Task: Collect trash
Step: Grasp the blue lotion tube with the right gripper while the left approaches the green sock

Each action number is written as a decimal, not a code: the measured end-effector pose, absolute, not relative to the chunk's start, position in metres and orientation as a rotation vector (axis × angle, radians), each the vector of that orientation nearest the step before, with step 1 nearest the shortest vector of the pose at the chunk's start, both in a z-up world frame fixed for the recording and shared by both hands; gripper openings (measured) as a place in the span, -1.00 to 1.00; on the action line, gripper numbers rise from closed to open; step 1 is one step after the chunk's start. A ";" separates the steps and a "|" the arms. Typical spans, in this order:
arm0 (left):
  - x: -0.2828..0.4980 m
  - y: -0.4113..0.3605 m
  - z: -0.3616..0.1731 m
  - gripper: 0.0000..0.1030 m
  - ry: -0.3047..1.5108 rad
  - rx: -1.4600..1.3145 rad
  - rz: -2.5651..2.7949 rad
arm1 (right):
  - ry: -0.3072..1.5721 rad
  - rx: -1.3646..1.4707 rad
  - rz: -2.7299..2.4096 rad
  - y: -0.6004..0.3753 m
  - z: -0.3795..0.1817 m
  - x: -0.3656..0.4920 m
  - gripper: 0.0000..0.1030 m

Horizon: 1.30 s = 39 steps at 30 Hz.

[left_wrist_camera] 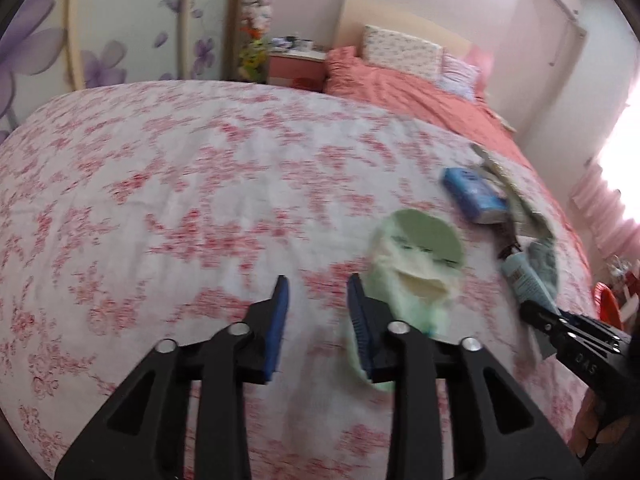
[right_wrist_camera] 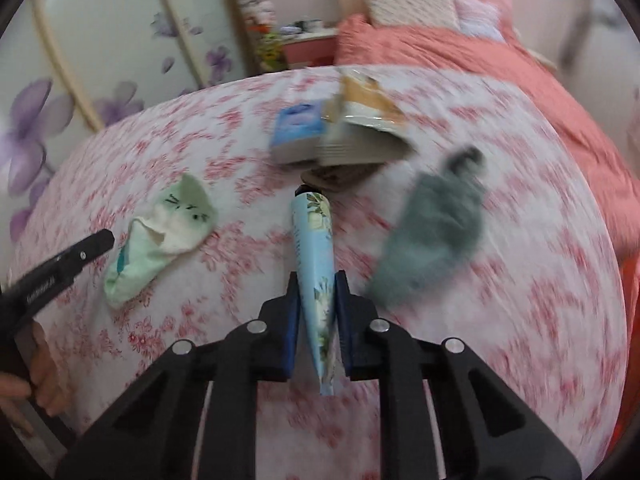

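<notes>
A: Where does the right tool [right_wrist_camera: 318,300] stand?

B: Its pads are pressed onto the flat tail end of the pale blue tube [right_wrist_camera: 314,264]. The tube's long axis runs straight out along the tool's own line, cap end away from it and toward the blue tissue pack [right_wrist_camera: 298,132].

A: And measured from that pack, where is everything?

B: The tube's dark cap lies just short of the pack, near the torn paper wrapper [right_wrist_camera: 368,128] that leans against the pack's right side. The grey sock [right_wrist_camera: 436,232] lies nearer than the pack and to its right, just beside the tube. The green sock [right_wrist_camera: 160,240] lies nearer and to the left, well apart from the tube. All rest on the floral bed cover [right_wrist_camera: 520,320].

A: The left tool [left_wrist_camera: 318,312]?

B: Spread part-way and pinching nothing; only bed cover shows between its pads. In its own view the green sock [left_wrist_camera: 416,264] sits just beside its right pad.

A: So which hand takes the trash?

B: I judge the right, since it grips the tube already. Held by the tail, the cap end may swing as it lifts clear.
</notes>
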<state>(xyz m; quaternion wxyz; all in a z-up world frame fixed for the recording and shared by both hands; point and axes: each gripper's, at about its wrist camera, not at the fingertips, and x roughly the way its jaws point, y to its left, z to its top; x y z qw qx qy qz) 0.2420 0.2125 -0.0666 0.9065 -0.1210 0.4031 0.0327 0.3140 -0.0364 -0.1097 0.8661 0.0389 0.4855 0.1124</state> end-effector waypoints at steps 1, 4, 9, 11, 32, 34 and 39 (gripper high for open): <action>0.242 0.207 -0.065 0.00 0.824 -0.239 0.052 | 1.021 0.103 0.228 -0.041 -0.109 0.310 -0.66; 0.246 0.186 -0.063 0.21 0.816 -0.189 0.017 | 1.004 0.164 0.260 -0.045 -0.109 0.307 -0.61; 0.258 0.166 -0.072 0.29 0.843 -0.119 0.018 | 0.967 0.148 0.264 -0.037 -0.107 0.315 -0.38; 0.263 0.163 -0.078 0.29 0.862 -0.104 0.026 | 0.967 0.131 0.262 -0.033 -0.109 0.320 -0.38; 0.267 0.163 -0.082 0.29 0.875 -0.109 0.081 | 0.932 -0.029 0.205 -0.021 -0.115 0.309 -0.59; 0.265 0.165 -0.081 0.29 0.870 -0.125 0.079 | 0.932 -0.029 0.205 -0.020 -0.116 0.310 -0.59; 0.264 0.167 -0.081 0.32 0.866 -0.142 0.071 | 0.933 -0.003 0.213 -0.026 -0.117 0.309 -0.59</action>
